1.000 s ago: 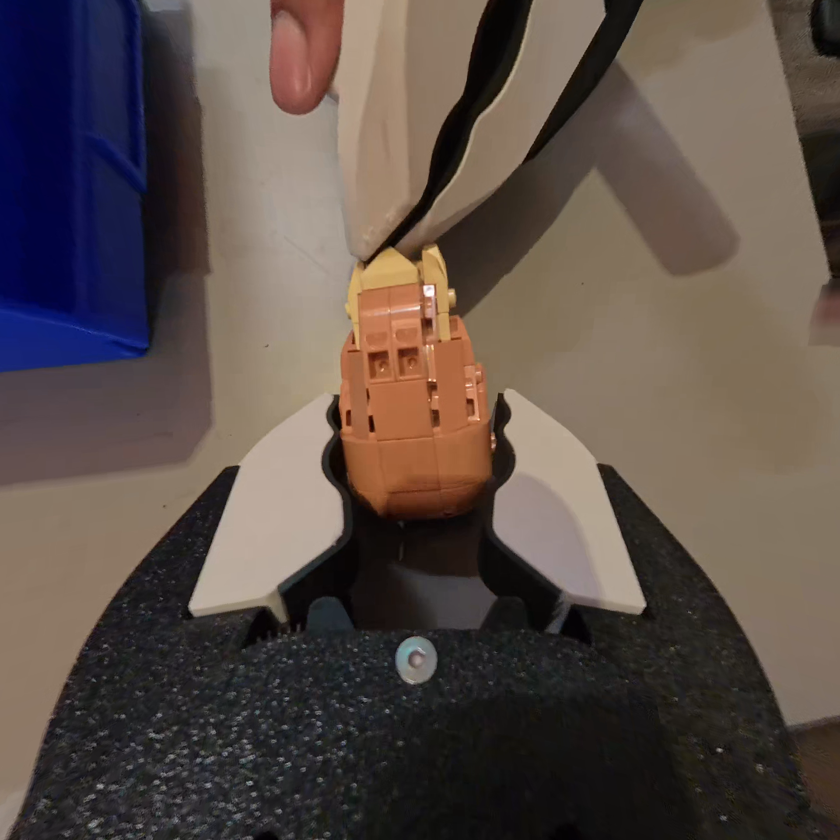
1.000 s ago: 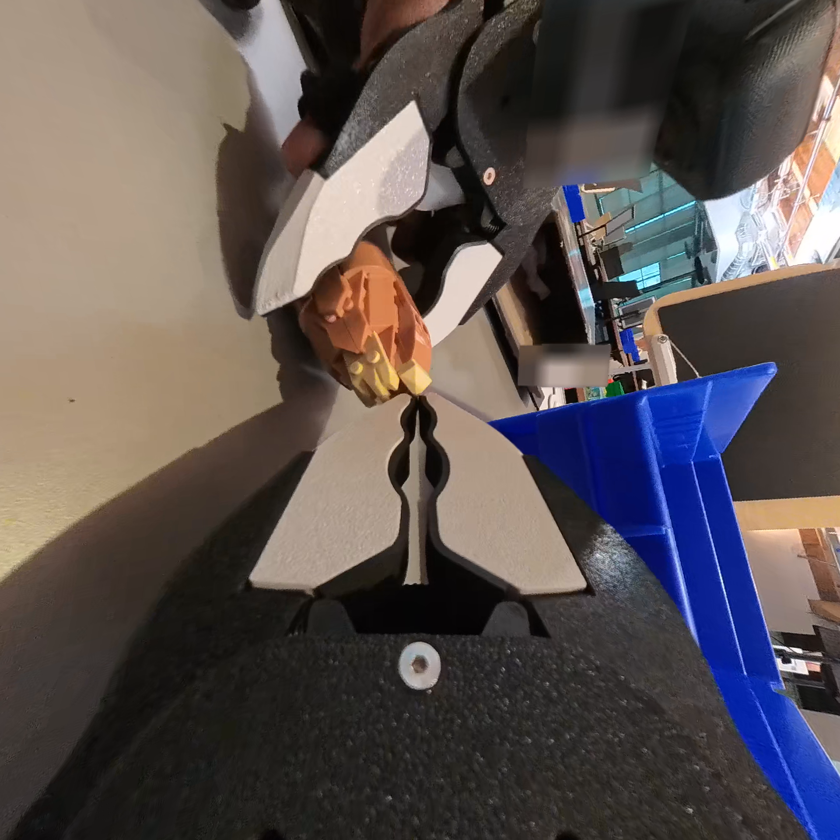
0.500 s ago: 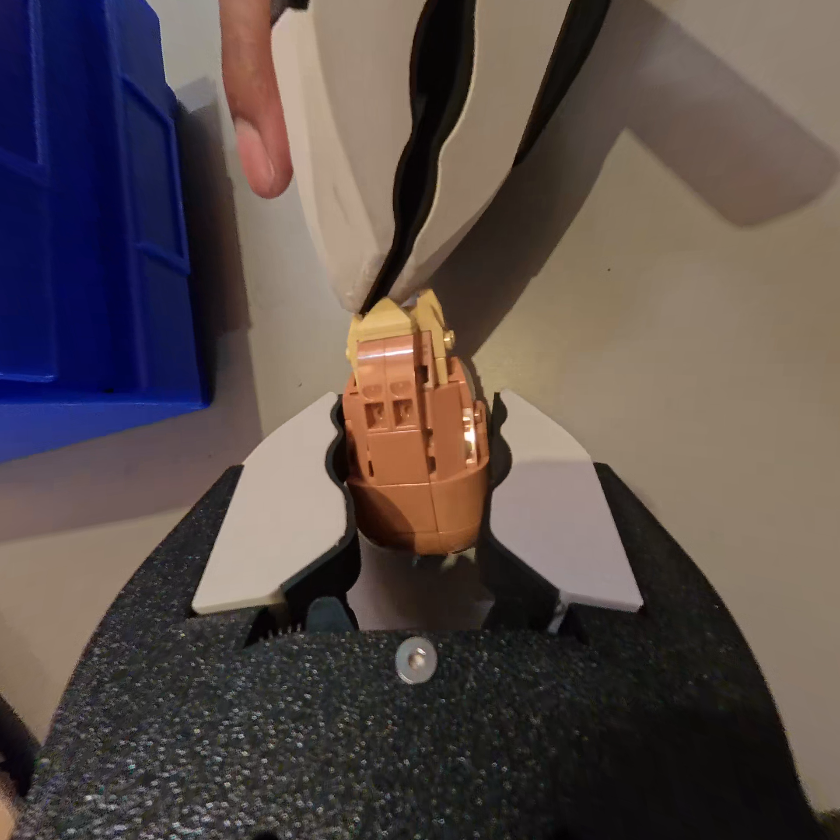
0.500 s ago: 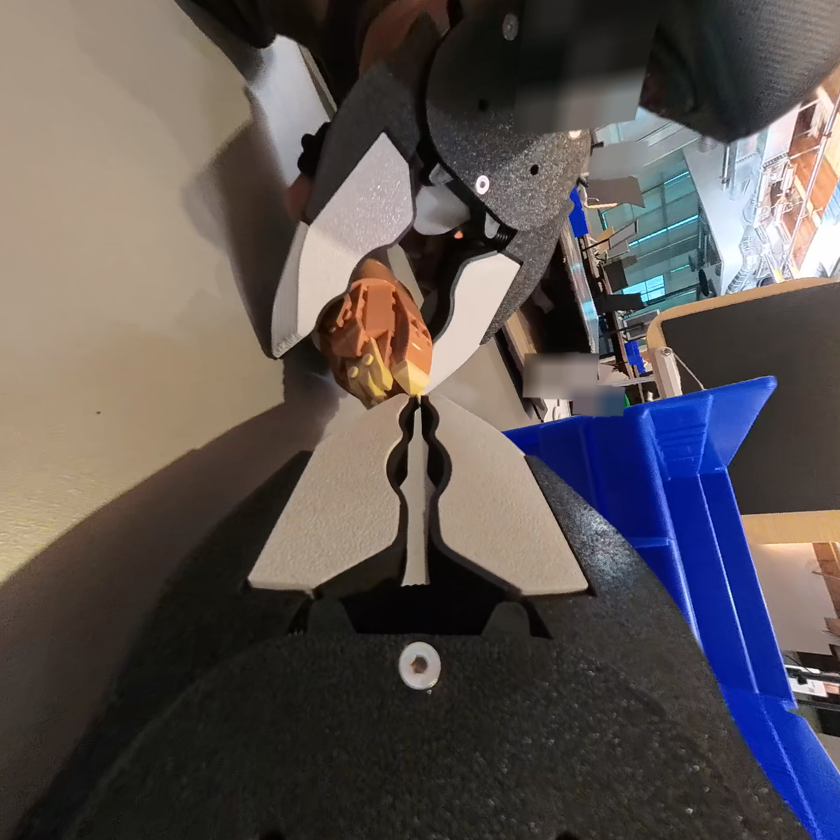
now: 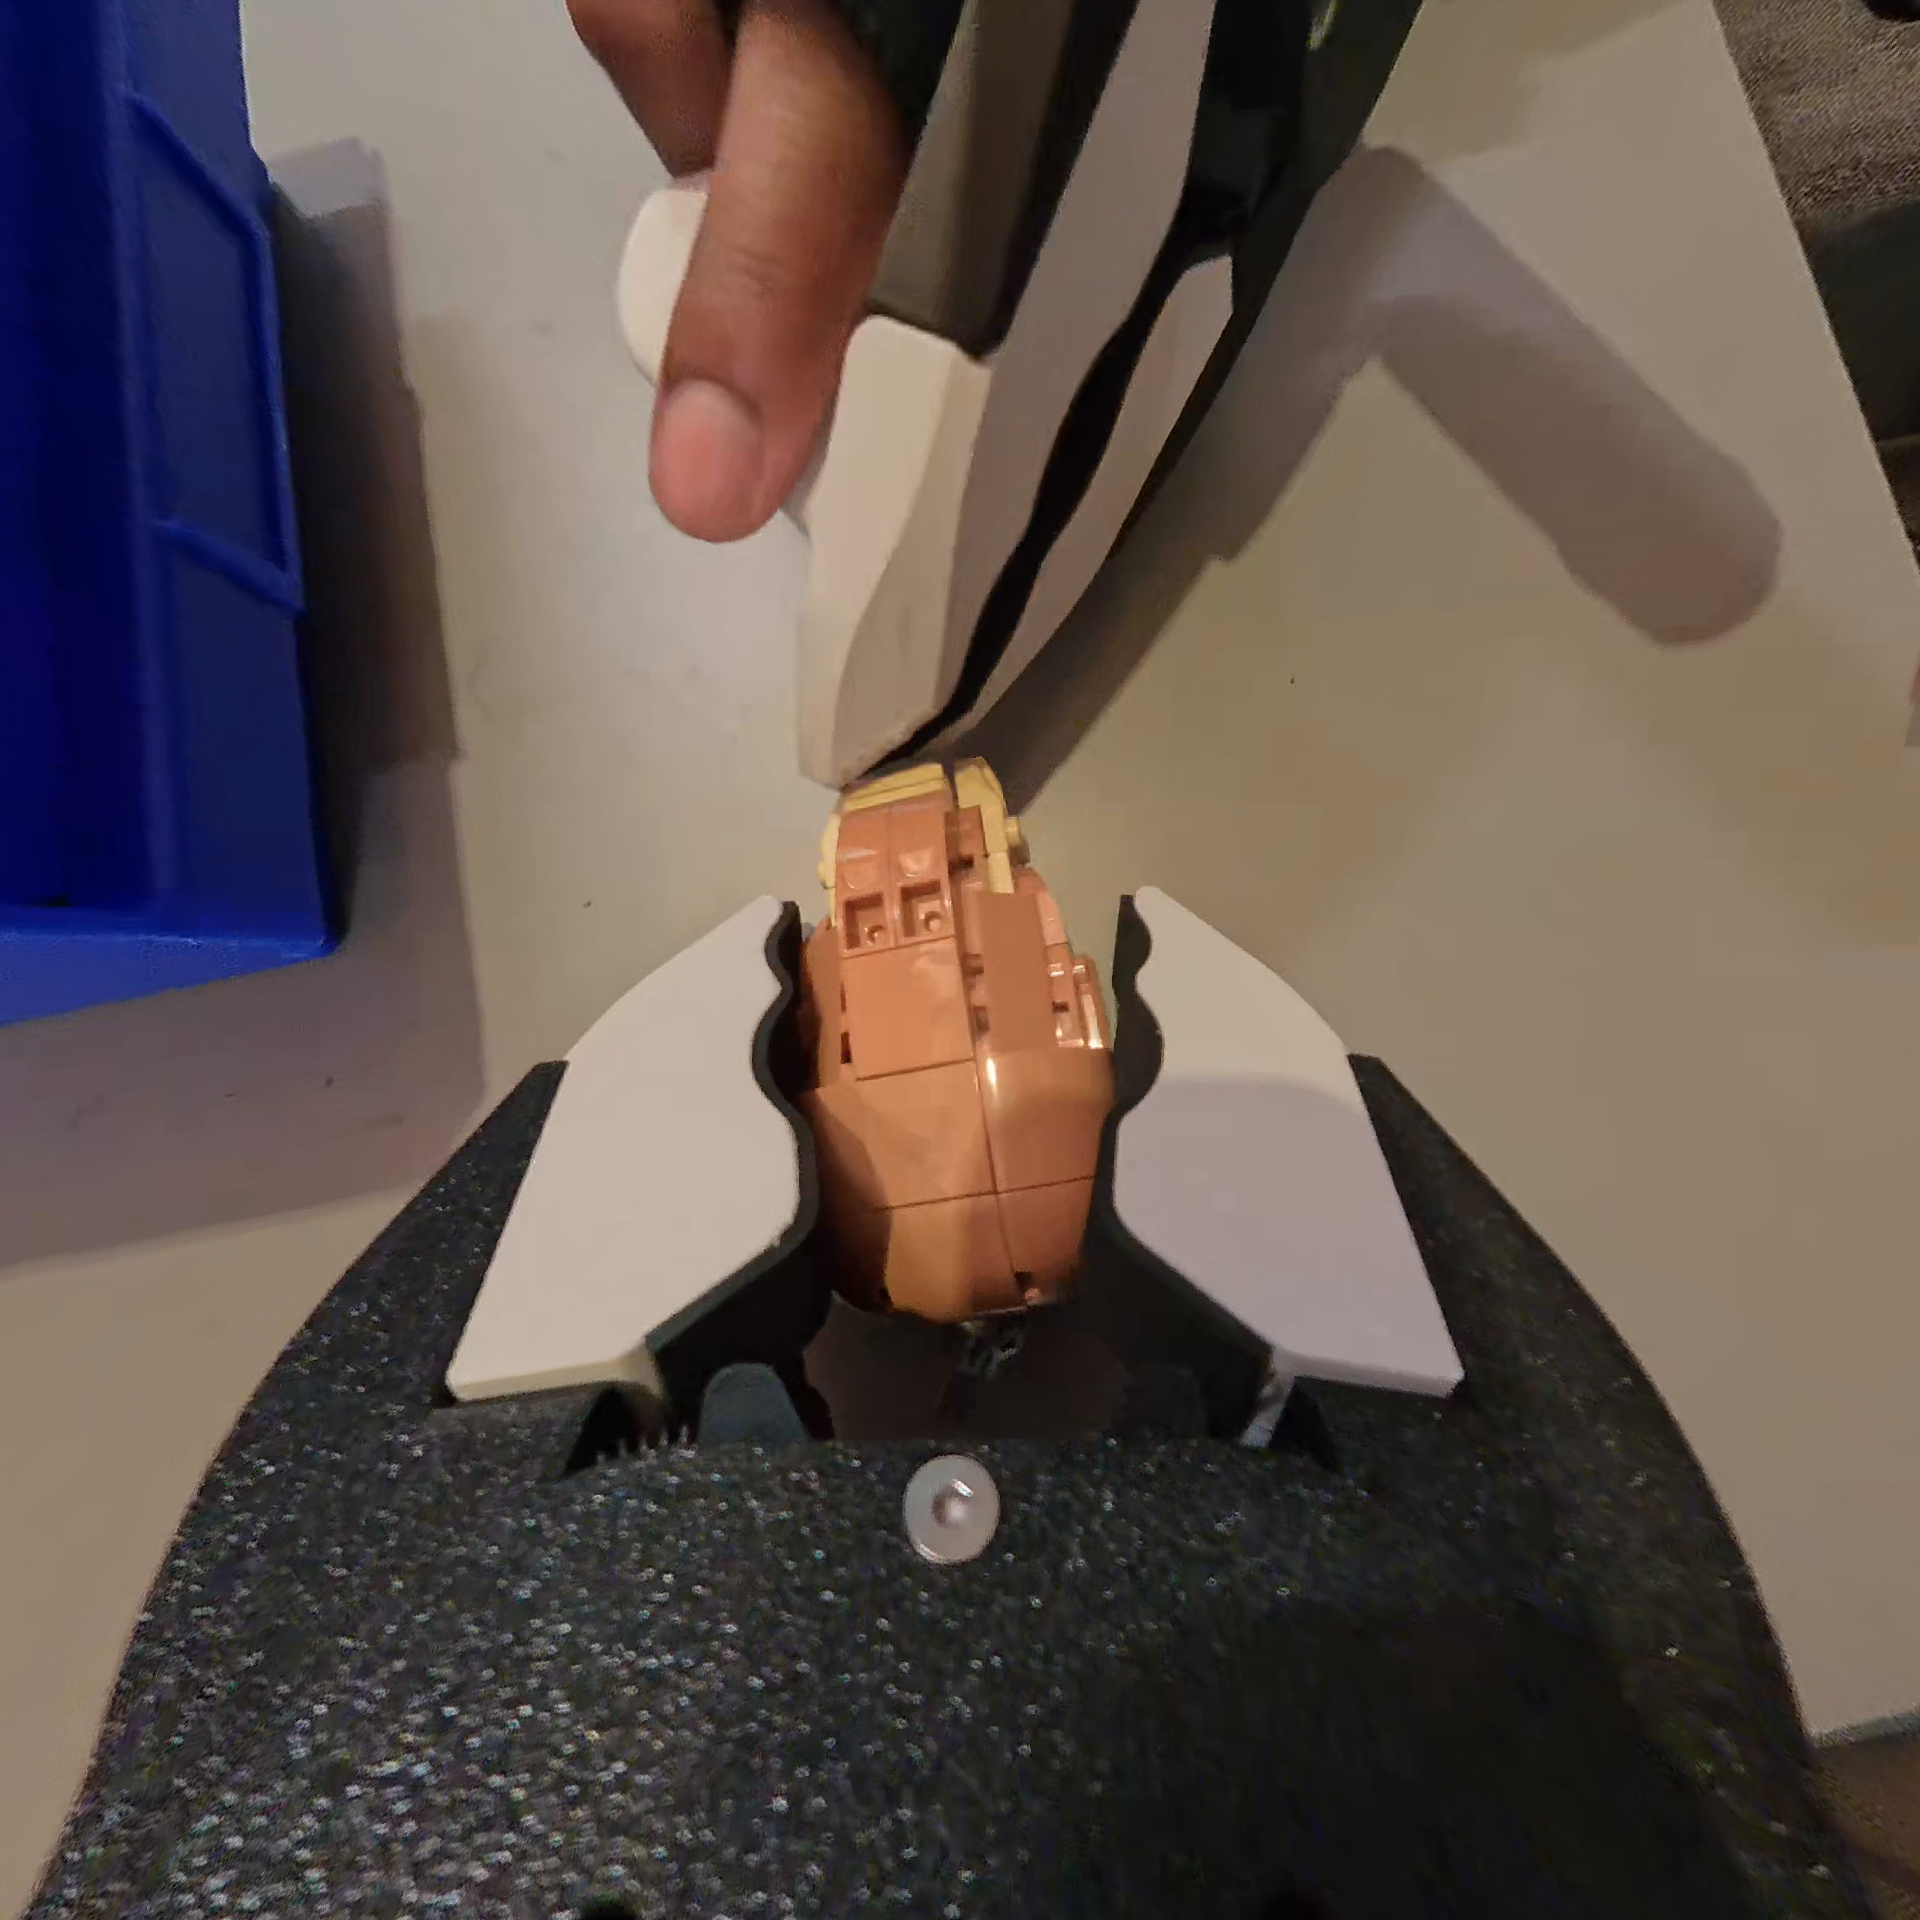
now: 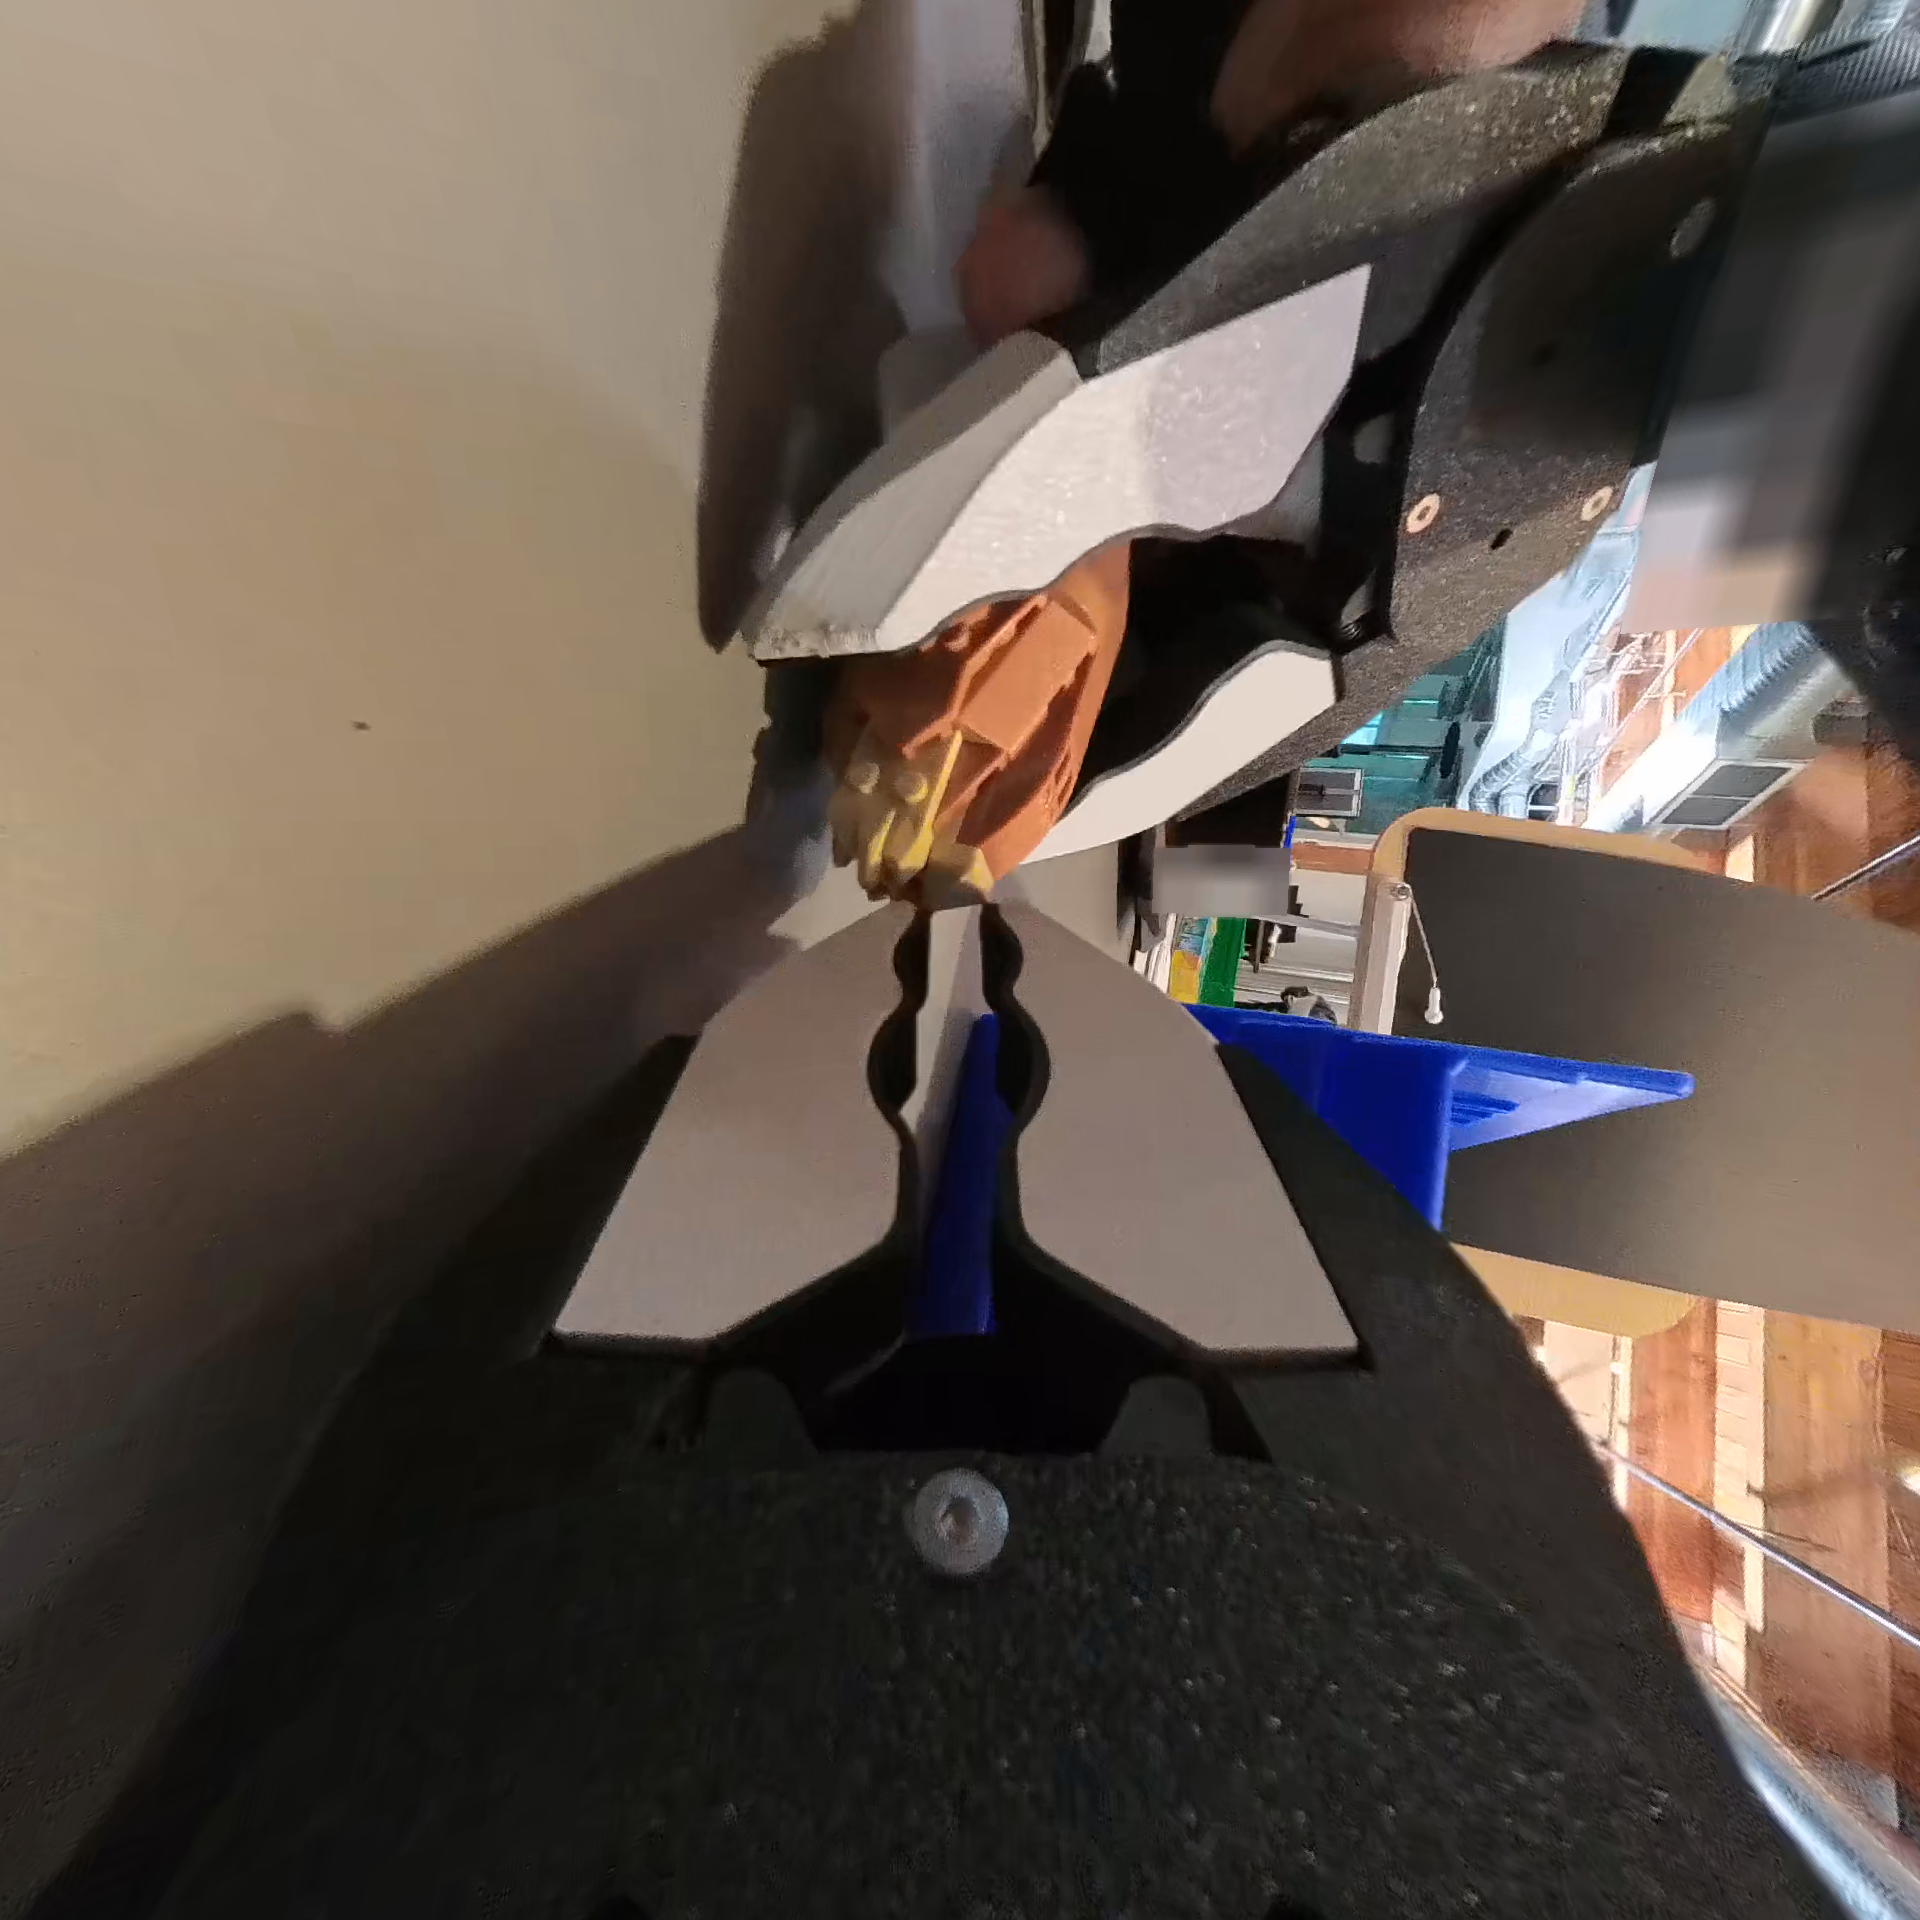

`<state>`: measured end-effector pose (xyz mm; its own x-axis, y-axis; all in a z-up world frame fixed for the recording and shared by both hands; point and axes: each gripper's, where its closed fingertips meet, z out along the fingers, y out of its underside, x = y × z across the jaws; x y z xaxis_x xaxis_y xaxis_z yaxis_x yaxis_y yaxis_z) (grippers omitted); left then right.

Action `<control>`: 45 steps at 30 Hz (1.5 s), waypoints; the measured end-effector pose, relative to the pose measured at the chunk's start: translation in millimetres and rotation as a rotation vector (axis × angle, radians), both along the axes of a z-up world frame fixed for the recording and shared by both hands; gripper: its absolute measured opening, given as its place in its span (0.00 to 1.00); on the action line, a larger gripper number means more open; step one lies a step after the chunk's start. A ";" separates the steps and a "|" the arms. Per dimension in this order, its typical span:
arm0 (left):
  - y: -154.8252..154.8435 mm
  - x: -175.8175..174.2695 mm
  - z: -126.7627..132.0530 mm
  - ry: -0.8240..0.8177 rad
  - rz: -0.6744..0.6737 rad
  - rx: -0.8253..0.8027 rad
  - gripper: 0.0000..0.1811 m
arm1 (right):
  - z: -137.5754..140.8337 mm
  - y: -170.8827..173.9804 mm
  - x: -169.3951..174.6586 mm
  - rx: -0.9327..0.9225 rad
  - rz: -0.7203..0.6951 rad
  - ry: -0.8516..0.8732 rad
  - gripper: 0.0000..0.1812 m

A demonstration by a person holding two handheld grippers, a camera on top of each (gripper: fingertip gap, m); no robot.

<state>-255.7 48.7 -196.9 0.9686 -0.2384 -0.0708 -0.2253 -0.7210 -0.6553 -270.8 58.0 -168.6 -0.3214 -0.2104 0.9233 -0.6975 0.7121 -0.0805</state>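
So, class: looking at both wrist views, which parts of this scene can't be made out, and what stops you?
- Brick model: its rear end, left wrist view, hidden inside the left gripper.
- Right gripper: whether its tips pinch the model's yellow end; right wrist view, blurred.
- Blue bin: its contents; left wrist view, cut off by the edge.

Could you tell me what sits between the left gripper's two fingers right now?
A brown toy-brick model with a tan end fills the gap of the left gripper, clearest in the left wrist view; the right gripper meets that tan end.
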 end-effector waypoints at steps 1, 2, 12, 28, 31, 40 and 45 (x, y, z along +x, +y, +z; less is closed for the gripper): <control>0.1 0.0 0.0 -0.003 0.001 0.001 0.32 | 0.1 -0.2 0.0 0.001 0.002 0.005 0.05; 0.3 -0.1 0.1 -0.005 0.001 0.002 0.32 | 0.2 -0.2 -0.1 0.005 0.004 0.015 0.05; -1.1 3.0 0.0 0.023 -0.037 0.002 0.31 | 0.1 -2.3 5.2 -0.044 0.025 -0.081 0.04; -1.4 7.6 4.0 -0.153 -0.027 0.062 0.31 | 0.0 -5.3 7.7 -0.068 0.046 -0.106 0.11; -1.8 8.7 4.5 -0.174 -0.028 0.066 0.31 | -0.4 -6.1 8.7 -0.054 0.053 -0.082 0.10; -3.8 18.4 3.1 -0.170 -0.072 0.036 0.31 | -3.5 -9.4 18.7 -0.004 0.109 -0.050 0.09; -3.1 21.1 3.0 -0.184 -0.079 0.034 0.31 | -5.6 -9.7 21.4 0.016 0.109 -0.069 0.10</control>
<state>-234.6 45.7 -193.9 0.9442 -0.3148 0.0966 -0.1546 -0.6828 -0.7140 -249.3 48.4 -174.3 -0.3580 -0.2624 0.8961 -0.7642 0.6338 -0.1197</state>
